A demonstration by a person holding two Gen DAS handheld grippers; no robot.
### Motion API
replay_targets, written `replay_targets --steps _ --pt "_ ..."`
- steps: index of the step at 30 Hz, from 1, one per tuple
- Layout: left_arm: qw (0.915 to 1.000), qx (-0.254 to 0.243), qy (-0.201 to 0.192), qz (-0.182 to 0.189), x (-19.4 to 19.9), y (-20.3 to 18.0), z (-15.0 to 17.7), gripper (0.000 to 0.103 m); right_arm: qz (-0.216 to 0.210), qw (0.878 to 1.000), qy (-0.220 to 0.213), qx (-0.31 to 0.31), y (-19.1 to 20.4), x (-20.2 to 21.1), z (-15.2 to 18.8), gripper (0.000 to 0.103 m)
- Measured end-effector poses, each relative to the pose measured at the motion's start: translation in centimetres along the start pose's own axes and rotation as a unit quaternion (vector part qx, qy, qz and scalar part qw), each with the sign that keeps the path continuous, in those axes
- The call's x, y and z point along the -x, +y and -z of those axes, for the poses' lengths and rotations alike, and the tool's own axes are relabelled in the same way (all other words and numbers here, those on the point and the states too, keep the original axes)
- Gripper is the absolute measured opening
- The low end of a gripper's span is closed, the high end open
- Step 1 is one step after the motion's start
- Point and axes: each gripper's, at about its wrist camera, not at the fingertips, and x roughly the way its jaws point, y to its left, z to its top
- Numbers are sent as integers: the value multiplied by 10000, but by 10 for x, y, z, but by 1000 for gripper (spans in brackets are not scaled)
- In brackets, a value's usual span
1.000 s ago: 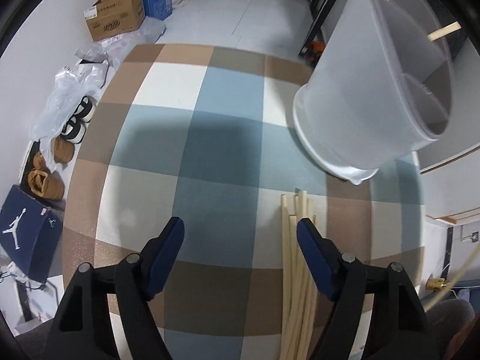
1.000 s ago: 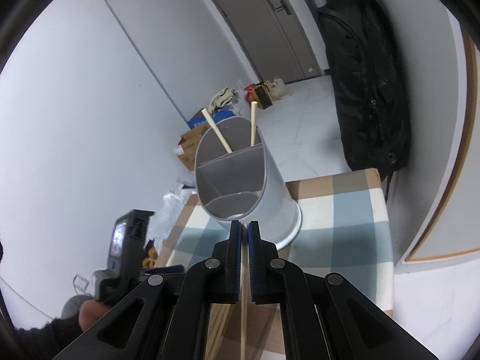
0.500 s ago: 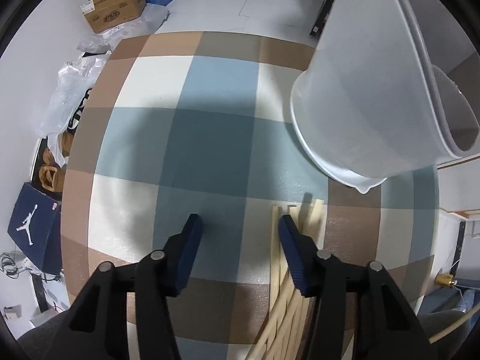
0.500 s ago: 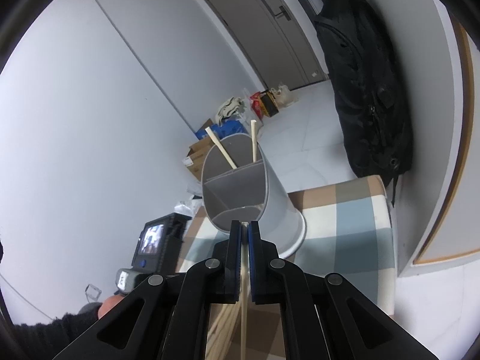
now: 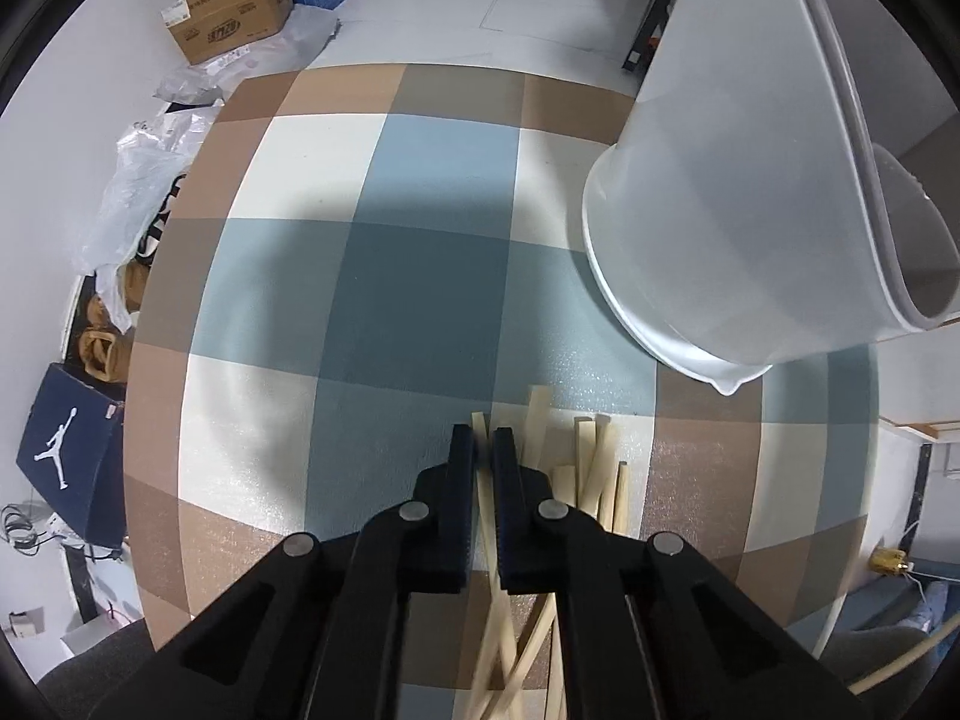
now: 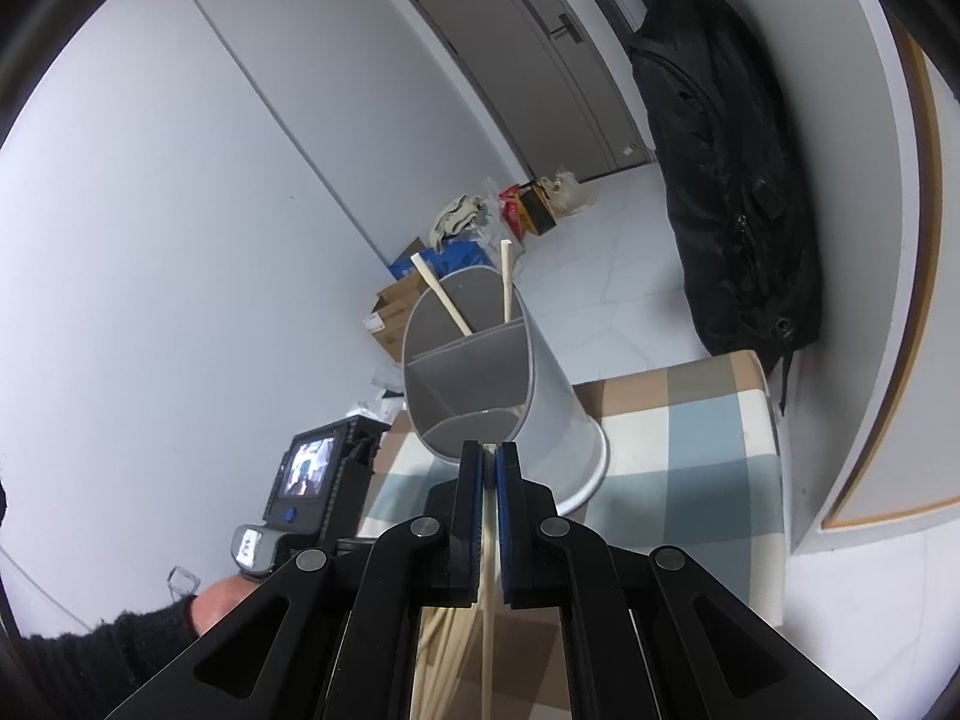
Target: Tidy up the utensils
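Note:
Several pale wooden chopsticks (image 5: pixel 591 471) lie in a loose pile on the checked tablecloth (image 5: pixel 420 294). My left gripper (image 5: pixel 485 441) is shut on one chopstick (image 5: pixel 480 423) at the left edge of the pile. A grey divided utensil holder (image 5: pixel 738 204) stands to the right. My right gripper (image 6: pixel 491 459) is shut on a chopstick (image 6: pixel 487 588) and holds it above the table, just short of the holder (image 6: pixel 480 360). Two chopsticks (image 6: pixel 507 282) stand in the holder's far compartment.
The table edge (image 5: pixel 144 420) curves at left, with boxes (image 5: pixel 231 15), bags and shoes on the floor beyond. A black bag (image 6: pixel 726 180) hangs on the wall at right. The left hand and its gripper's screen (image 6: pixel 309 480) show below left in the right wrist view.
My left gripper has closed from wide open onto a chopstick at the pile's left edge. My right gripper has risen slightly with its chopstick still held.

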Motion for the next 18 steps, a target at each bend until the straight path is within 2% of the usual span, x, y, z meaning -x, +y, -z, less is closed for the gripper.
replay_targets --steps 9,13,18 --pt "9997 200 99 -71 0 8 -2 3 9 10000 47 29 1 -3 2 4" --pt "9995 -150 -53 -275 -1 -4 -1 5 24 10000 60 59 2 -4 3 4" --pt "9997 -18 -223 -29 1 3 0 1 62 9999 73 50 1 -6 4 4"
